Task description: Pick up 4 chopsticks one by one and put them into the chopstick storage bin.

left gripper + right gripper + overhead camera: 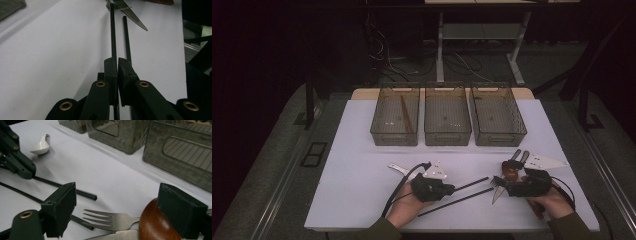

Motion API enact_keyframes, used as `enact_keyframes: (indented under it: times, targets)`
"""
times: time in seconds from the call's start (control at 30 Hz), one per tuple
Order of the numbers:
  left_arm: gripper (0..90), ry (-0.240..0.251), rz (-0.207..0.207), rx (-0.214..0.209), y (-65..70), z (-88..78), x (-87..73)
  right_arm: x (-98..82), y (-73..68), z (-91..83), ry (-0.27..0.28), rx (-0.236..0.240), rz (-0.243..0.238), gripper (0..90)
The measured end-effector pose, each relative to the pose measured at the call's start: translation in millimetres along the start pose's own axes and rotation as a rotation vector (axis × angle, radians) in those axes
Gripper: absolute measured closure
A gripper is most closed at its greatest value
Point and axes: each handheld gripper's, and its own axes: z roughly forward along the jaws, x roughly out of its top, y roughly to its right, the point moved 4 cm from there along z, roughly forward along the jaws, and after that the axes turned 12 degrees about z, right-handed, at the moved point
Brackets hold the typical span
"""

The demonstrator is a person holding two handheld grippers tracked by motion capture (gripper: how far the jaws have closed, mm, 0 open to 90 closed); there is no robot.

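Observation:
My left gripper (452,189) (117,60) is shut on a black chopstick (113,37) (472,184), which points right towards the cutlery. A second black chopstick (457,202) (127,37) lies flat on the table just beside it. At the right, my right gripper (504,182) (120,195) is open, its jaws set wide over a metal fork (110,220), a knife blade (117,236) and a brown wooden spoon (157,225) (510,170). The right jaw sits right over the spoon's bowl.
Three see-through bins (394,137) (447,137) (499,139) stand in a row at the back; the left one holds a brown chopstick (406,115). A white spoon (396,167) (41,145) lies left of my left gripper. The white table (352,180) ends near my hands.

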Motion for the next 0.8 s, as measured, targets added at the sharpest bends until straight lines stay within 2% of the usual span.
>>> enact_keyframes:
  times: [0.2, 0.33, 0.37, 0.47, 0.8]
  targets:
    - [85.2, 0.021, -0.014, 0.015, -6.5, -12.9, -0.8, -3.2, -5.7, 2.4, -0.015, 0.01, 0.003, 15.7]
    - [85.2, 0.033, -0.025, 0.026, -12.2, -22.8, -2.7, -6.9, -6.5, 3.8, -0.027, -0.01, -0.002, 15.0]
    - [85.2, 0.034, -0.027, 0.027, -13.3, -25.0, -3.2, -7.7, -6.8, 3.8, -0.028, -0.01, 0.001, 12.5]
    - [85.2, 0.04, -0.028, 0.032, -16.5, -31.8, -4.9, -7.9, -8.0, 4.0, -0.032, 0.001, 0.011, 12.1]
    - [85.2, 0.052, -0.037, 0.051, -27.5, -53.6, -9.4, -8.5, -8.9, 5.4, -0.043, 0.008, -0.003, 12.1]
